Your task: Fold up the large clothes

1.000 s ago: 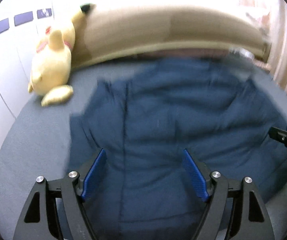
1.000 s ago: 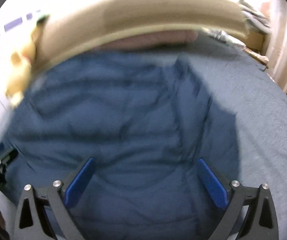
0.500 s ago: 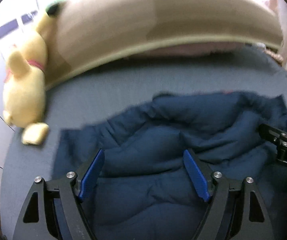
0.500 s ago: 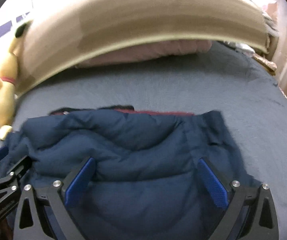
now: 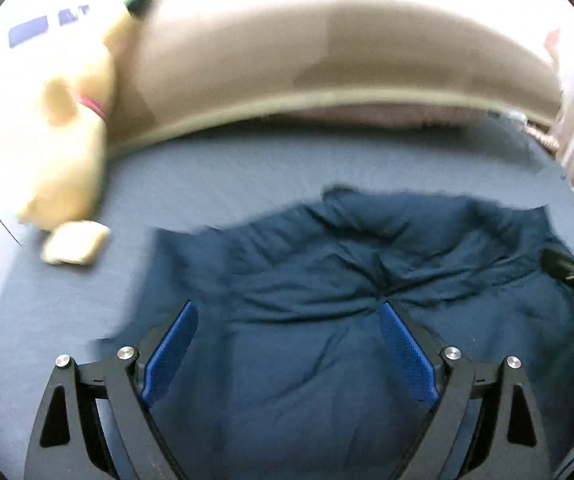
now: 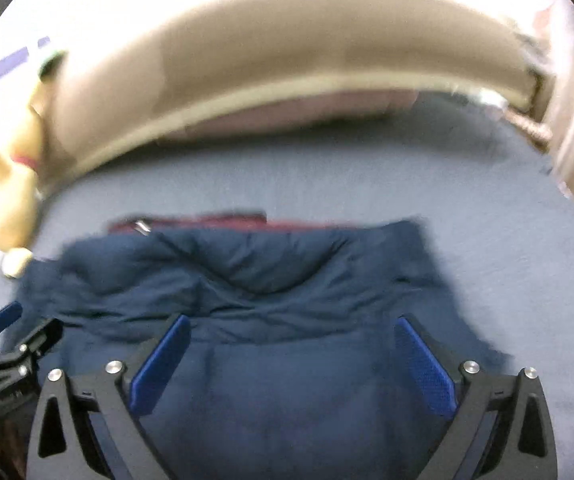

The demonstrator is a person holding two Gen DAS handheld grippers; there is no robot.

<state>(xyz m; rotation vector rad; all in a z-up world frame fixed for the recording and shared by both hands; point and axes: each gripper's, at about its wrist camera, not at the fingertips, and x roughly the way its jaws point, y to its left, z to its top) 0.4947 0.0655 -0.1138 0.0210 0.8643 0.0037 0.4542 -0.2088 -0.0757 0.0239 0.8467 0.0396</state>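
One fold looks done: the navy jacket (image 6: 287, 320) lies doubled near the bed's (image 6: 367, 180) front edge; further folds remain. Both left gripper (image 5: 287, 344) and right gripper (image 6: 291, 356) fingers are spread, holding nothing.

Motion blur smears the plush toy (image 5: 75, 148) and headboard (image 5: 327, 68); the jacket's (image 5: 327, 340) near edge is cut off.

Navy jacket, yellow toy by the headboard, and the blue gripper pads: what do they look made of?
Navy jacket: likely a padded synthetic shell, matte, judging by its puffy quilted creases; a dark red lining peeks out at the far edge. Yellow toy: plush fabric, soft and fuzzy, though blurred. Pads: probably textured rubber or plastic, showing a fine dotted grip pattern.
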